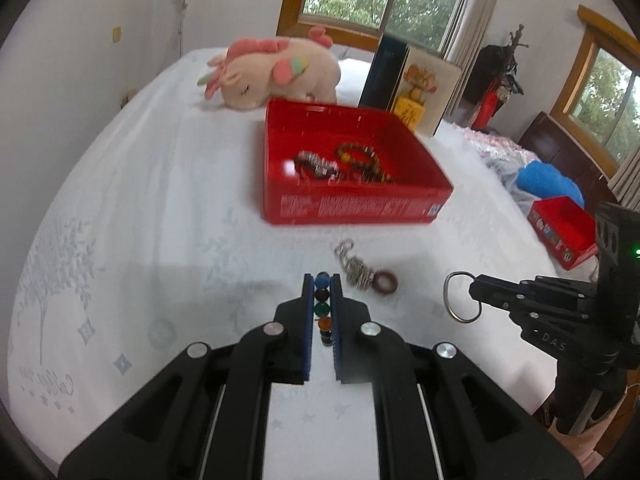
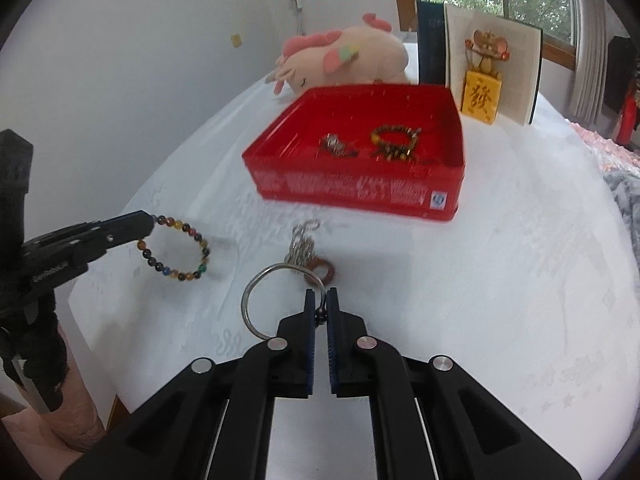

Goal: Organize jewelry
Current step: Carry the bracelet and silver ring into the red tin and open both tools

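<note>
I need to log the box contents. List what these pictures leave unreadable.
- Red box contents: motion blur in both wrist views; individual pieces cannot be counted.
- Print on the box's front wall: blurred, unreadable.
- Beaded bracelet: left wrist view shows it edge-on between the jaws.
- Silver bangle: right wrist view, near part hidden behind the jaws.

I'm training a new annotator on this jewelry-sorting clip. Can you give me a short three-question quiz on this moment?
1. True or false: the left gripper is shut on a multicoloured beaded bracelet.
2. What does the right gripper hold? A) a silver ring bangle B) a brown ring C) a plush toy
3. Fill in: the silver chain with the brown ring lies on the white cloth, in front of the red ____.

Key
1. True: beads show between its fingers.
2. A: the silver ring bangle hangs from its closed fingers.
3. Tin: the red tin already holds a brown beaded bracelet.
</note>
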### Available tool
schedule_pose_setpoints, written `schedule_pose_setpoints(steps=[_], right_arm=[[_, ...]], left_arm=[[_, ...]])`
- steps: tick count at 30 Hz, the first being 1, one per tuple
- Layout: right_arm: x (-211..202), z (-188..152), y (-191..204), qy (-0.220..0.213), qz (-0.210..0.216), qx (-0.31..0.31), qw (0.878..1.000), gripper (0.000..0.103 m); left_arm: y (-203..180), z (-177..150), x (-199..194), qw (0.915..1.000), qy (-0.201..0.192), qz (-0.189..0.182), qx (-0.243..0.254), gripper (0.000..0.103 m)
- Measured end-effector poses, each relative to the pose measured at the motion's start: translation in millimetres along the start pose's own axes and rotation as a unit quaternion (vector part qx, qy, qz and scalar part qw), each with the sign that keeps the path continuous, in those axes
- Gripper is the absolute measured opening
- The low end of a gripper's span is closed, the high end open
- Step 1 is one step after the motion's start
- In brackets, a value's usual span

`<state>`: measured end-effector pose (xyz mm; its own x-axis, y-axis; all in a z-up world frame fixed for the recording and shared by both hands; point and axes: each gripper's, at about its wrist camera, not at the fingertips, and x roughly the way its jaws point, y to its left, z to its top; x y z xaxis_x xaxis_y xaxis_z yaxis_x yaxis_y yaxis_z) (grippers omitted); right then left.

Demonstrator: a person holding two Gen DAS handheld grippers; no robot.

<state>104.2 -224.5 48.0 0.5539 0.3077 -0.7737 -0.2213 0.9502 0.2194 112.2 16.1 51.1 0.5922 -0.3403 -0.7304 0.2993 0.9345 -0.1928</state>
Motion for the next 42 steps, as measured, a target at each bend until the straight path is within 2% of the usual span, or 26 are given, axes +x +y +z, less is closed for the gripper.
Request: schedule_pose_setpoints(steps=[5,9,16,21,26,33,38,42], right_arm=[[-7,23,-6,-0.015,0.0,0.002,1.0,0.005],[-8,49,-12,-0.025,0.001,0.006,1.0,0.005],[10,91,-24,-0.029,-0.007,0.017,0.999,0.005],[41,118,-38,-0.014,-0.019,0.026,0.999,0.005],[81,138,-54,0.008,-0.03,0.042,0.999,0.005],[132,152,-73,0.039,-0.05,0.054,0.996,0.005],[153,158,-82,0.053,-0.057,0.059,0.995,0.005],[161,159,-83,0.058,-0.062,0.058,0.995,0.005]], left_arm=[[-13,25,-12,0.9996,-0.026,-0.004,0.014,0.006],[-18,46,-8,0.9994,-0.028,-0.014,0.017,0.006],[-25,94,17,0.9993,-0.029,-0.016,0.015,0.006],[-26,122,43,0.9994,-0.027,-0.018,0.007,0.006],[-21,145,85,0.9996,-0.01,-0.027,-0.006,0.006],[-9,159,140,0.9995,0.027,-0.005,-0.015,0.006],[1,163,174,0.9983,0.053,0.005,-0.022,0.006],[4,163,185,0.9978,0.061,0.014,-0.021,0.006]])
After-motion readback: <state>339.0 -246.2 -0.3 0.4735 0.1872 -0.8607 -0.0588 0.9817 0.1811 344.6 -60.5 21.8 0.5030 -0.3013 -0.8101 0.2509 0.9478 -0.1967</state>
